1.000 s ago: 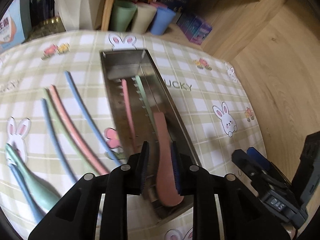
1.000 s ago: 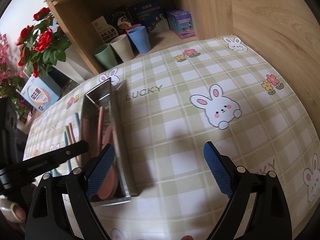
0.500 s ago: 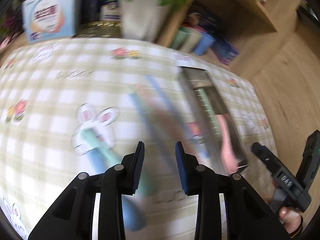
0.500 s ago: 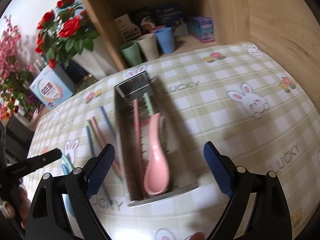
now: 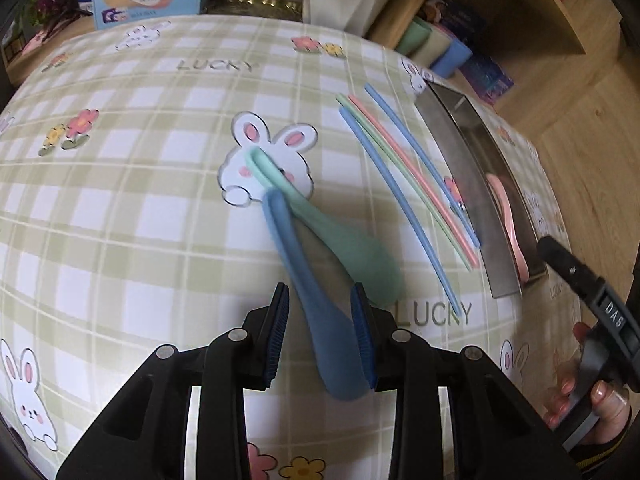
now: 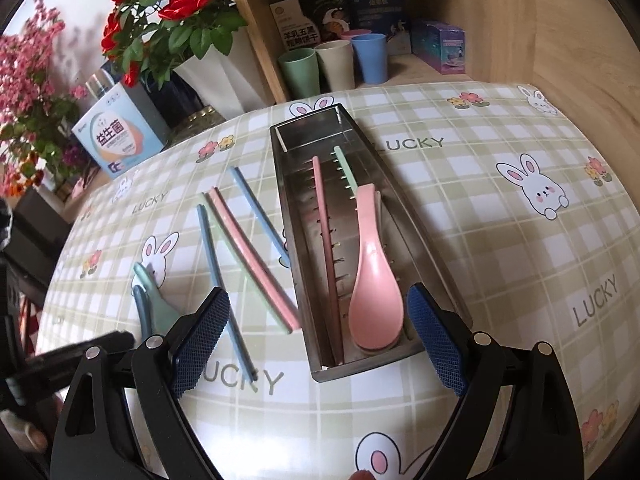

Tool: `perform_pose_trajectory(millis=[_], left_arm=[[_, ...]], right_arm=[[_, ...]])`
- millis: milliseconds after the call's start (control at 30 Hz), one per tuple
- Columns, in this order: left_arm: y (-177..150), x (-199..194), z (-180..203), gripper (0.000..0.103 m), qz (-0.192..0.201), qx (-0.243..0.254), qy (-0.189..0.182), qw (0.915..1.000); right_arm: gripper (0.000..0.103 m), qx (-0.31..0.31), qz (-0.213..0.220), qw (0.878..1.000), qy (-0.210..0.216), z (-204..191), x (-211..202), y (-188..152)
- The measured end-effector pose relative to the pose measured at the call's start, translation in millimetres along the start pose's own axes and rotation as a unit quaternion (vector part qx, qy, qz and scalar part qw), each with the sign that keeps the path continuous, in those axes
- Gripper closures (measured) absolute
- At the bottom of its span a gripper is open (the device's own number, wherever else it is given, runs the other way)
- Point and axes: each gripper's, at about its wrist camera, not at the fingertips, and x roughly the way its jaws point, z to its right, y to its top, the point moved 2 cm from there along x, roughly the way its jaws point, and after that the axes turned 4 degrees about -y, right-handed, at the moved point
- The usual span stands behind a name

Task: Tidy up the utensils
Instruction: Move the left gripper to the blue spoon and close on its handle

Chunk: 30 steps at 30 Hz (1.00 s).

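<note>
While the left gripper [image 5: 322, 334] brackets the blue spoon [image 5: 320, 312] with jaws partly apart, not clamped, the green spoon [image 5: 340, 236] lies touching it on the desk [image 5: 120, 220]. Beside them lie loose chopsticks [image 5: 404, 184]; the metal tray [image 6: 400, 354] holds the pink spoon [image 6: 374, 280]. The right gripper [image 6: 318, 344] hangs spread wide over the tray's near end.
</note>
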Motion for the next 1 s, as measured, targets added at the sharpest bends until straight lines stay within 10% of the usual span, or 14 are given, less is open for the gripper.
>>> perform_pose_trajectory(millis=[1000], left_arm=[[-9.0,11.7,-0.6,0.085,-0.017,-0.019,0.008,0.9996]], right_arm=[[0.016,0.015,-0.008,1.000,0.006,3.0,-0.9,-4.6]])
